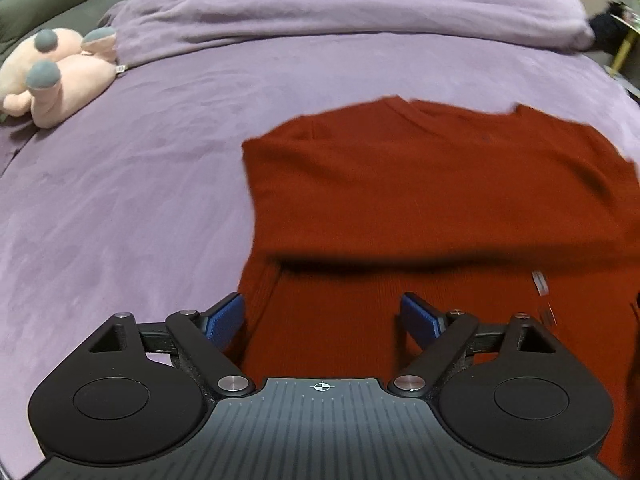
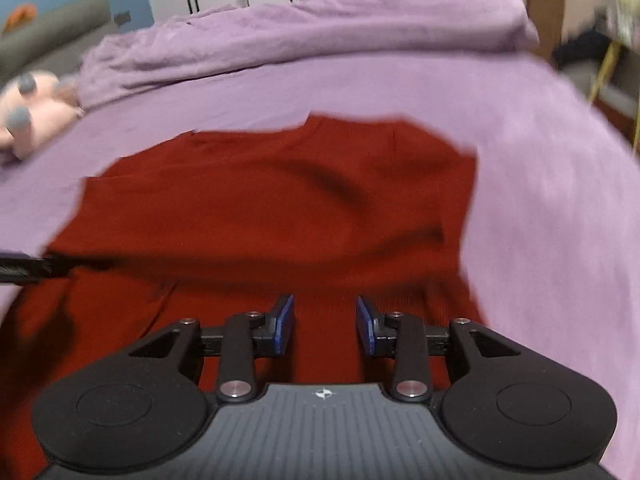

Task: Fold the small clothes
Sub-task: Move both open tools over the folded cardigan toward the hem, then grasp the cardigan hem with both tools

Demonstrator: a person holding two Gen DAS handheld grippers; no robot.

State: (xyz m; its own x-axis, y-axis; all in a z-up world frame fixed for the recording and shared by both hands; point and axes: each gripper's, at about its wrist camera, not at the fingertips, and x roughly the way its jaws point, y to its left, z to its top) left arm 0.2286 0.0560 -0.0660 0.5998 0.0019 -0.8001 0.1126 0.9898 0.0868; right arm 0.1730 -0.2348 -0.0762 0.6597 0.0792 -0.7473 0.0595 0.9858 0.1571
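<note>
The red sweater (image 1: 420, 200) lies half-folded on the bed (image 1: 140, 200), near the plush toy (image 1: 52, 76). Left gripper (image 1: 322, 316) and right gripper (image 2: 325, 322) hang spread and empty above it; the loose fold could slump crooked.

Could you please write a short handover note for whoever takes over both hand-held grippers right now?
Left hand-held gripper: open wide, holding nothing, over the near left part of the red garment.
Right hand-held gripper: jaws apart, nothing between the pads, over the garment's near right part.
Garment: lies on the purple bedsheet, one fold already made, its far part laid over the near part with a fold edge running crosswise.
Pink plush toy sits far left, clear of the work.
Left: probably the side folds and a final tidy; the right view is blurred, so check that edge.
</note>
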